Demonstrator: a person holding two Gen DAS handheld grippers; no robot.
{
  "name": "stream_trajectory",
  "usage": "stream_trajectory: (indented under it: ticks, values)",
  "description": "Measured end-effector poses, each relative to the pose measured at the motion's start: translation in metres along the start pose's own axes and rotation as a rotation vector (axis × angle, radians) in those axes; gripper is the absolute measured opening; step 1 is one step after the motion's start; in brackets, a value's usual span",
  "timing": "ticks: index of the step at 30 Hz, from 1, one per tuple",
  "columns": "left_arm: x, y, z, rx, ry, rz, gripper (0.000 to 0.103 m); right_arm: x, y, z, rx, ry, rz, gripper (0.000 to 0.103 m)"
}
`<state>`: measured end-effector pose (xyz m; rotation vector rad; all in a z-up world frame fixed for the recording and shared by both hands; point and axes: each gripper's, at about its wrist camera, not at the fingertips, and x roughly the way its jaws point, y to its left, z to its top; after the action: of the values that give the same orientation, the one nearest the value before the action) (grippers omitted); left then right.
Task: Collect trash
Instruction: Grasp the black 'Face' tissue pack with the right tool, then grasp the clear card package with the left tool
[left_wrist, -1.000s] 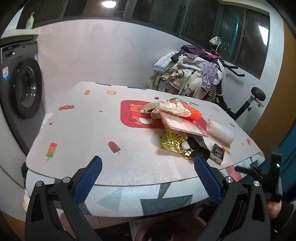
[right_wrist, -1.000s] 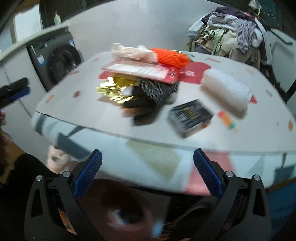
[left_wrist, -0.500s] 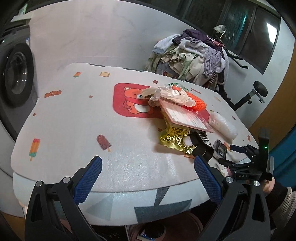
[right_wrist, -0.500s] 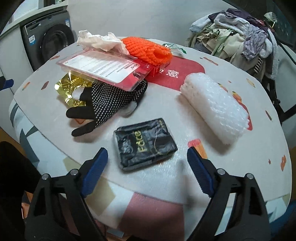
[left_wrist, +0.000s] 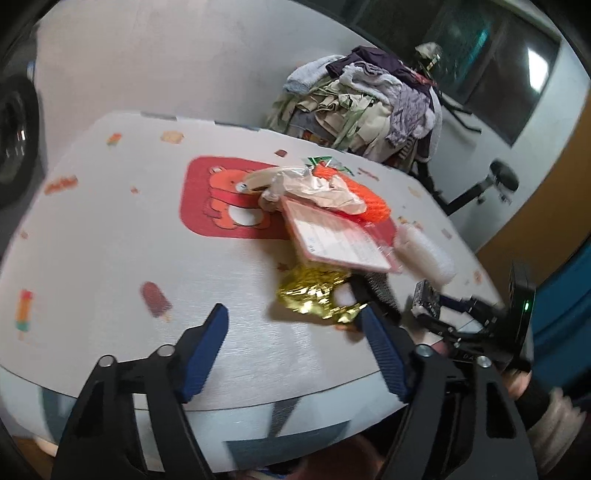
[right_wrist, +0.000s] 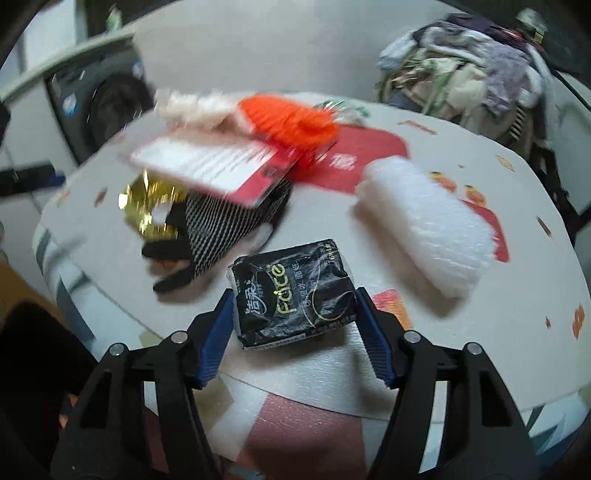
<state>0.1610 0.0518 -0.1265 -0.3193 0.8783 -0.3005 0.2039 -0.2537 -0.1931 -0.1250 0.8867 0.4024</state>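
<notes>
A black tissue packet (right_wrist: 293, 293) lies near the table's front edge, between the two blue pads of my right gripper (right_wrist: 295, 325), which is open around it. Beyond it are a black dotted glove (right_wrist: 221, 225), gold foil wrapper (right_wrist: 147, 206), a red-edged plastic pack (right_wrist: 218, 166), orange mesh (right_wrist: 291, 118) and a white bubble-wrap roll (right_wrist: 424, 229). My left gripper (left_wrist: 295, 350) is open and empty above the table's front edge, with the gold foil (left_wrist: 314, 295) just beyond its right finger. The right gripper (left_wrist: 454, 317) shows at the right in the left wrist view.
The table (left_wrist: 110, 240) has a white printed cover with a red bear patch (left_wrist: 229, 203). A pile of clothes (left_wrist: 369, 99) stands behind the table, with an exercise bike (left_wrist: 491, 184) to the right. A washing machine (right_wrist: 103, 107) stands at the left.
My right gripper has moved forward and now straddles the black tissue packet. My left gripper has moved closer to the table and the trash pile.
</notes>
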Motion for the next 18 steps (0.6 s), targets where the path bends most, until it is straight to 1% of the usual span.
stream_trajectory:
  ticks: [1,2,5,9,13,14,15,16,18]
  values:
    - [0.006,0.004,0.005,-0.053,0.01,-0.041,0.065,-0.004,-0.002,0.0,0.02,-0.015,-0.003,0.065]
    - [0.01,0.004,0.007,-0.083,0.017,-0.063,0.059,-0.009,-0.004,0.0,0.041,-0.033,-0.007,0.065]
    - [0.028,0.013,0.022,-0.206,0.036,-0.127,0.053,-0.019,-0.006,0.001,0.088,-0.072,-0.008,0.065]
    - [0.053,0.022,0.04,-0.324,0.038,-0.151,0.048,-0.03,-0.007,-0.001,0.135,-0.106,-0.006,0.065]
    - [0.077,0.026,0.049,-0.385,0.065,-0.171,0.046,-0.034,-0.008,-0.007,0.165,-0.119,-0.001,0.065]
    - [0.083,0.025,0.05,-0.391,0.077,-0.187,0.034,-0.034,-0.008,-0.009,0.167,-0.117,-0.004,0.065]
    - [0.087,0.024,0.051,-0.389,0.087,-0.189,0.027,-0.034,-0.008,-0.01,0.167,-0.114,-0.009,0.065]
    - [0.089,0.022,0.051,-0.375,0.097,-0.181,0.01,-0.035,-0.009,-0.011,0.168,-0.112,-0.014,0.065]
    - [0.083,0.014,0.051,-0.329,0.087,-0.186,0.009,-0.039,-0.011,-0.014,0.177,-0.115,-0.017,0.065]
